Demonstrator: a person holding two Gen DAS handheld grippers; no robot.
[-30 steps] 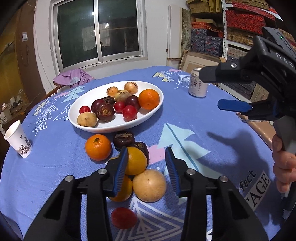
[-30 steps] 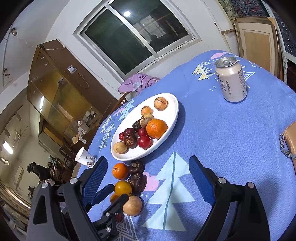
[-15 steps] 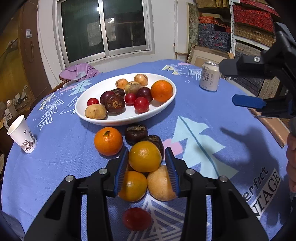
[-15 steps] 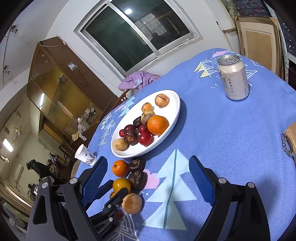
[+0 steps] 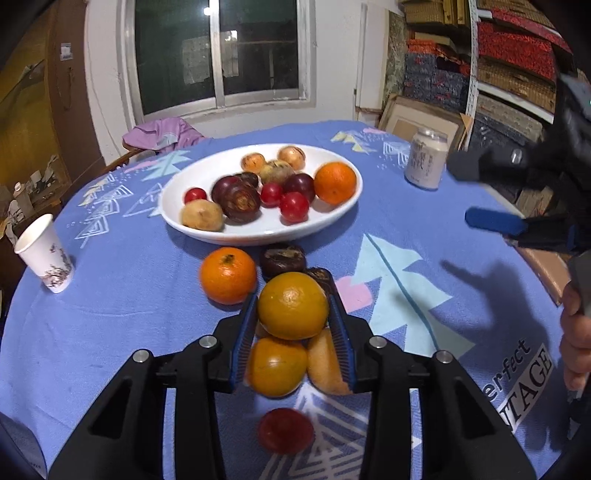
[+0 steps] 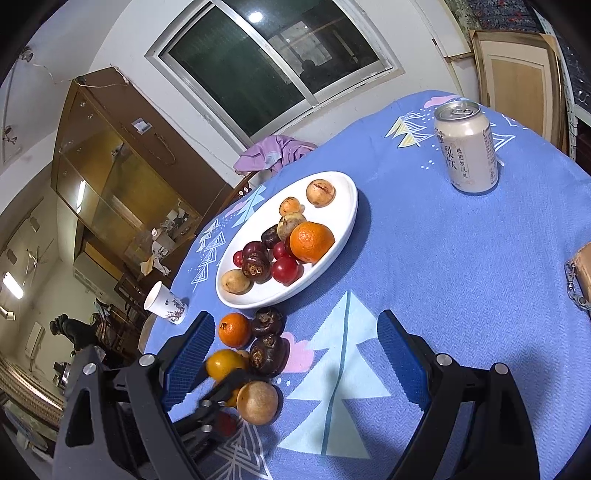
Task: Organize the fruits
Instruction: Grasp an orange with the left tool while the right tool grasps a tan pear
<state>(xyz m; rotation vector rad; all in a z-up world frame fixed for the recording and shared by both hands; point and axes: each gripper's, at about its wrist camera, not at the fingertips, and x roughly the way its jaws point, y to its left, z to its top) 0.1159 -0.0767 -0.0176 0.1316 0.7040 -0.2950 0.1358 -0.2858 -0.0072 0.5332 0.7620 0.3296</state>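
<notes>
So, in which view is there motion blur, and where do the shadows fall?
Left wrist view: the right hand-held gripper and can are smeared, and the gripper's shadow lies on the tablecloth. Right wrist view: sharp, with lamp glare in the window.

White oval ceramic plate of mixed fruit sits mid-table on the blue patterned tablecloth. Loose cluster of oranges and dark fruits lies on the cloth just in front of it. Pale drink can stands right of the plate, white paper cup well off to its left.
</notes>
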